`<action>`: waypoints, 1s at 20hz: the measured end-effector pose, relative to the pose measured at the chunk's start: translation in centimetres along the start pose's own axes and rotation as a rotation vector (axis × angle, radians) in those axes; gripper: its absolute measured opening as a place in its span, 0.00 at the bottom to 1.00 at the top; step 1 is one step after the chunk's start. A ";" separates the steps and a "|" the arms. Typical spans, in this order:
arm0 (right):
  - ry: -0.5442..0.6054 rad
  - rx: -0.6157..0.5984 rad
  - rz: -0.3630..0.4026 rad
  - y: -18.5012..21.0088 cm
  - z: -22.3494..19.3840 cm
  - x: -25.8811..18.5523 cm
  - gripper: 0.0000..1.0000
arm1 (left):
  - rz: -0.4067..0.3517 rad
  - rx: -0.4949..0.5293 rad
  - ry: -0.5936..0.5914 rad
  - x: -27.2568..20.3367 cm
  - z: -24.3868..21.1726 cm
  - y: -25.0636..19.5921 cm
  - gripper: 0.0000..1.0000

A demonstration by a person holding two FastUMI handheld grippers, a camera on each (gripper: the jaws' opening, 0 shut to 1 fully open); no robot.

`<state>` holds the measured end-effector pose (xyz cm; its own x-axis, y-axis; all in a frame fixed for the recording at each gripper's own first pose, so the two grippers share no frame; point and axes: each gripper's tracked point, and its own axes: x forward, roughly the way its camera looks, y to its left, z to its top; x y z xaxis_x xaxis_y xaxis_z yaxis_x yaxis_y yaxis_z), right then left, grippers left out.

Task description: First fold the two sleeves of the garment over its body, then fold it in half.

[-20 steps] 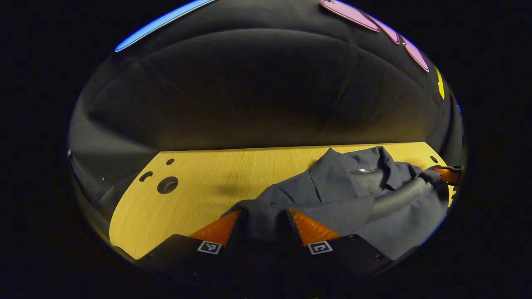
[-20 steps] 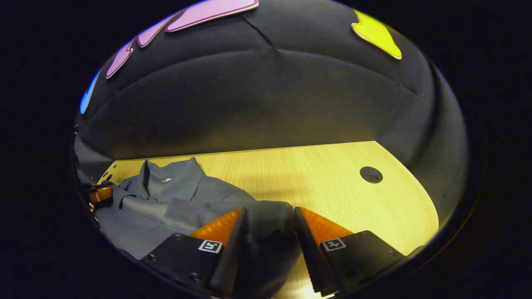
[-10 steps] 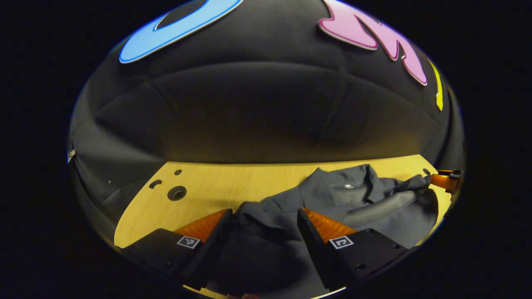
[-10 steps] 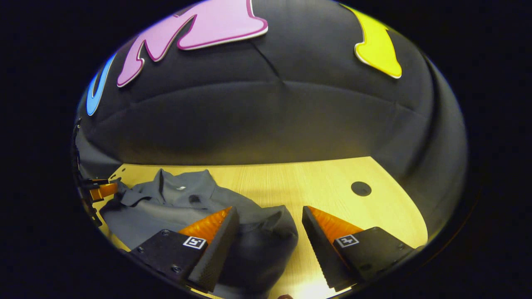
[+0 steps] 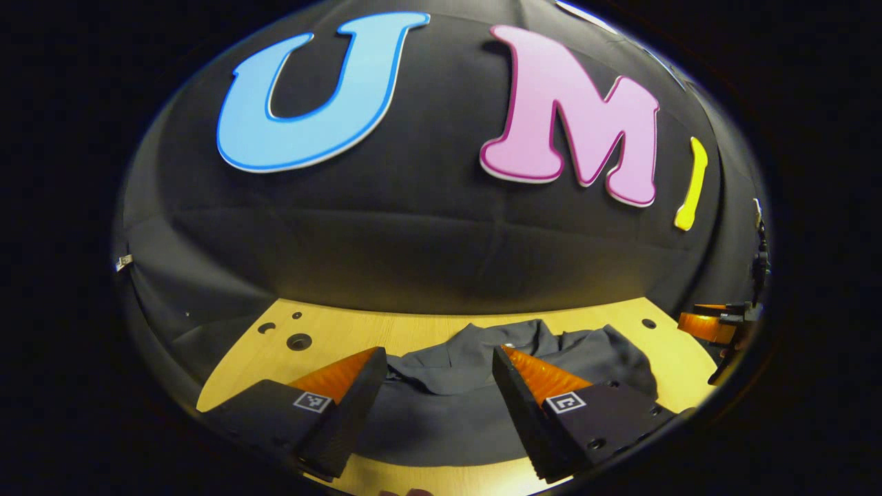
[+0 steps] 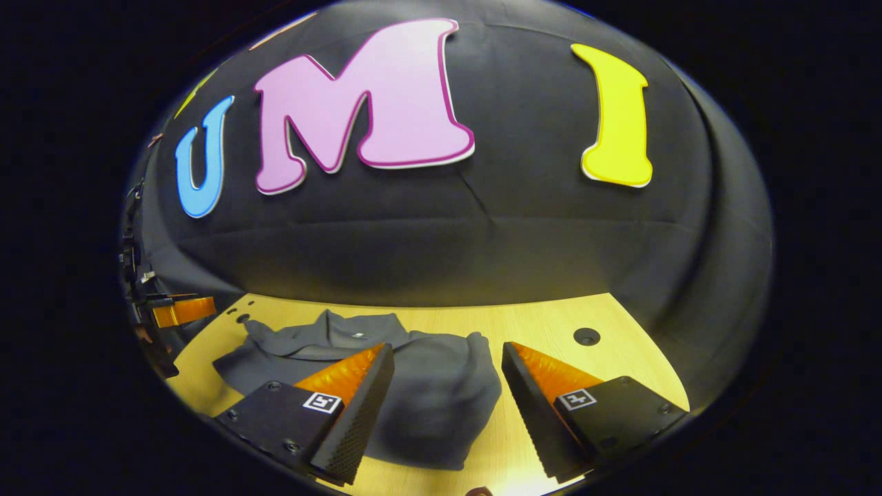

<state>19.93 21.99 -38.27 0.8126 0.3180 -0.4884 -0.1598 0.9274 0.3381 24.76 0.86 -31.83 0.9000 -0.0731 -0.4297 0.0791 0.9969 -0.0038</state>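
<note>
Having let go, both the left tool point(image 5: 437, 372) and right tool point(image 6: 448, 368) hang open above the folded garment point(image 6: 427, 386) on the table point(image 6: 551, 324); folding looks finished.

Garment point(image 6: 441, 393): matt grey cloth. Table point(image 6: 551, 324): smooth pale wood grain.

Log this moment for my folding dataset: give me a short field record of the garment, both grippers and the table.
garment: dark grey collared shirt, folded into a compact bundle, collar toward the wall
surface: light wooden table with round holes
left gripper: fingers apart, above the shirt, holding nothing
right gripper: fingers apart, above the shirt's right edge, holding nothing
task state: shirt lies released; the fold looks done
</note>
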 end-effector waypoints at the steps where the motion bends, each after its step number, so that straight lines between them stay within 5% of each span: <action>1: -0.003 0.005 0.003 0.1 0.3 -1.2 0.98 | -0.005 -0.002 -0.007 -1.3 0.5 -0.2 0.97; 20: 0.000 0.015 0.020 1.1 0.0 -17.7 0.99 | -0.084 0.018 -0.022 -17.1 0.3 -3.6 0.96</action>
<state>5.32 17.39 -29.27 0.8091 0.3367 -0.4817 -0.1676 0.9178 0.3600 9.17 -1.51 -24.22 0.8989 -0.1577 -0.4088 0.1627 0.9864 -0.0227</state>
